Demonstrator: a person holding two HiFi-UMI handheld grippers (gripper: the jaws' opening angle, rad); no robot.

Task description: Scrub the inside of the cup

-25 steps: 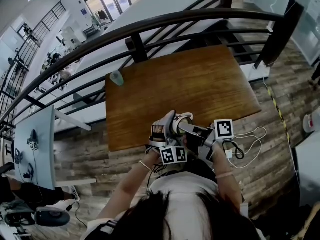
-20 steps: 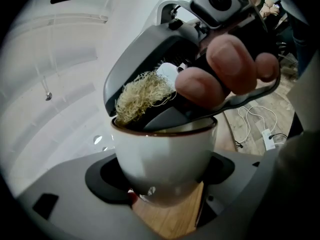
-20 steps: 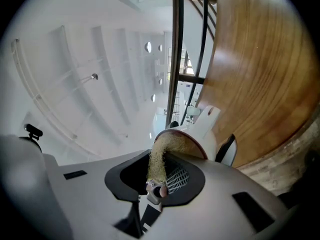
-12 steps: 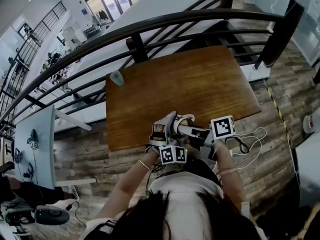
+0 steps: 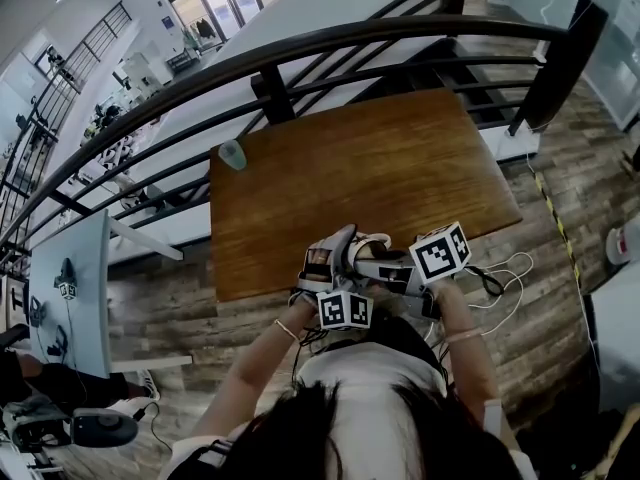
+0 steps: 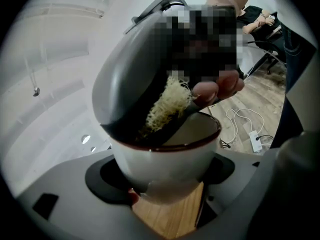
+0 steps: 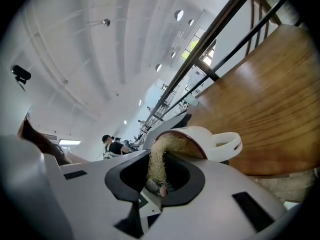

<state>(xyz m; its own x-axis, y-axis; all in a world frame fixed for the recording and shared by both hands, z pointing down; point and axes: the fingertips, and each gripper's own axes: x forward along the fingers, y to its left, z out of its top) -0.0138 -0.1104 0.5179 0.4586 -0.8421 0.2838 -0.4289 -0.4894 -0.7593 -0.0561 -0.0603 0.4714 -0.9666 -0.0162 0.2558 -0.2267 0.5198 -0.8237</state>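
Cup (image 6: 165,159), white w/ dark red rim, clamped round its lower body by left tongs (image 6: 165,184), pads pressing on both sides. Held in the air over the near edge of the counter (image 5: 360,158), close to the person's chest, resting on nothing. Straw-coloured fibre scrubber (image 7: 160,156) pushed in through the mouth, against the inner wall. Right tongs (image 7: 155,180) pinched narrow on its tail end, nothing else btwn them.

Risks, by judgement:
- Grip is on a smooth glazed curve only. A hard push from the scrubber could slide or twist the cup in the pads. A drop from there onto counter edge or floor prob. means a chip or break.
- Scrubber soft & floppy, held by a thin end. Could fold over or pull out of the pinch instead of rubbing, esp. on deep strokes. Cup bottom likely gets least contact.
- Right tongs' tips near the rim. Too deep a stroke could knock hard plastic on ceramic & jolt the hold.

Orientation: lying on its side, long axis roughly level, running left-right across the person. Mouth facing the person's right, at the right tongs; base toward the left. Handle (image 7: 227,144) sticking out on the far side, toward the counter.
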